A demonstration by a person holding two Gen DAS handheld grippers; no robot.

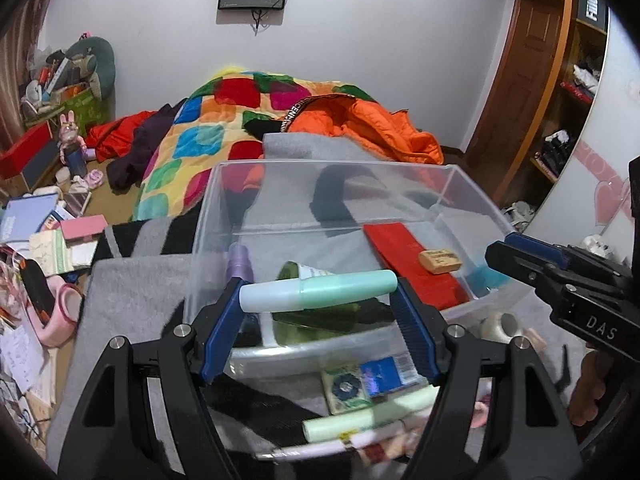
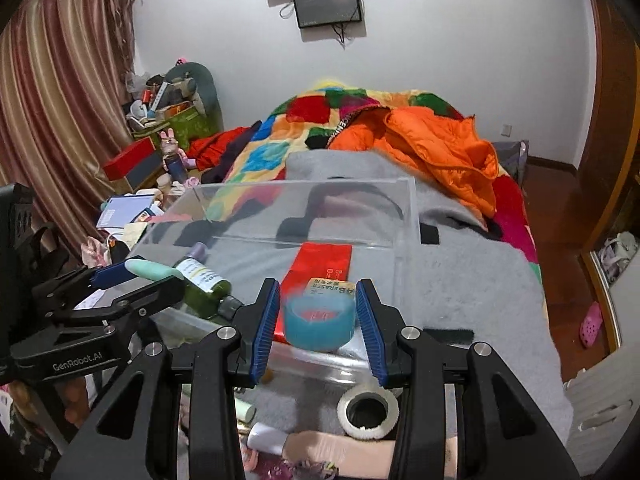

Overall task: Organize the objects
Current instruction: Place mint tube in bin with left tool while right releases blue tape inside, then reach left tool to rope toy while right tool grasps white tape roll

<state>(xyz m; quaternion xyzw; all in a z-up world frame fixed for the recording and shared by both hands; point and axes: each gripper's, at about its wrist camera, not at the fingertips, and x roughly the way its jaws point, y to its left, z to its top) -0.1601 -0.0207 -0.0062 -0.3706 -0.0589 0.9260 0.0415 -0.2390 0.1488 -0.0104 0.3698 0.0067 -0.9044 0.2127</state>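
Now, left gripper (image 1: 318, 300) clamping smooth mint tube (image 1: 320, 290), right gripper (image 2: 318, 322) parted around blue tape roll (image 2: 319, 322), clear bin (image 1: 476, 196).

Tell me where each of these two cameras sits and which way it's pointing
Left wrist: sits on the left gripper, looks over the clear bin toward the bed; its fingers clamp a mint tube; the right gripper enters from the right.
Right wrist: sits on the right gripper, same direction; a blue tape roll between its fingers; the left gripper shows at left.
Shared: bin, red packet, eraser.
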